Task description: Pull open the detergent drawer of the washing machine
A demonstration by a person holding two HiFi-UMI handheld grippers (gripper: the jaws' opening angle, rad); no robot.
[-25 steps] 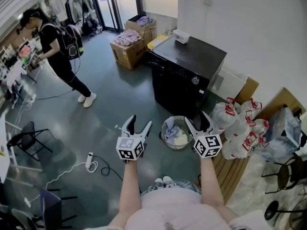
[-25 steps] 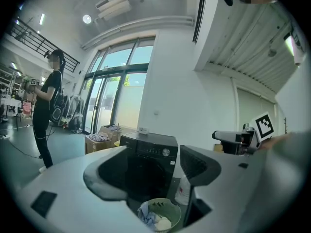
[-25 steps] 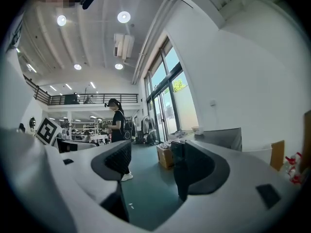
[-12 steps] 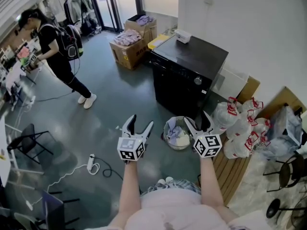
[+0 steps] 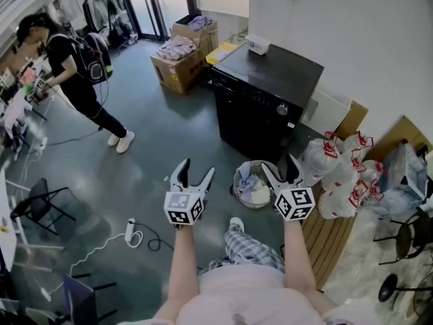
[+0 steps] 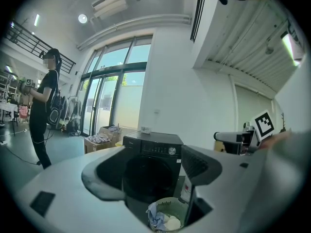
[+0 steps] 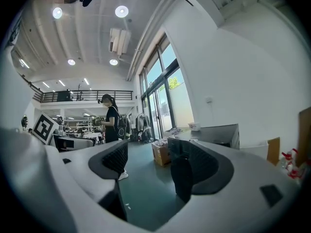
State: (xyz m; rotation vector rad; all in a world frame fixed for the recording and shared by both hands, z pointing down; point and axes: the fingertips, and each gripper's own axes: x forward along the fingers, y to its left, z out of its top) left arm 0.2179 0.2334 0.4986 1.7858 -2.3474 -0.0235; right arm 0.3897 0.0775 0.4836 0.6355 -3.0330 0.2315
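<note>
Left claw (image 5: 197, 166), right claw (image 5: 279, 163) just widened, empty; washing machine (image 5: 264, 107), grey floor (image 5: 169, 134).

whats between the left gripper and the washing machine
A laundry basket with clothes, just in front of the washing machine; the left gripper view shows it.

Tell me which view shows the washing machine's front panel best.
The left gripper view: the washing machine stands face-on in mid-frame, with its control knob visible. The head view shows the machine steeply from above, so the front is foreshortened. The right gripper view catches only its top and one side, at an angle.
</note>
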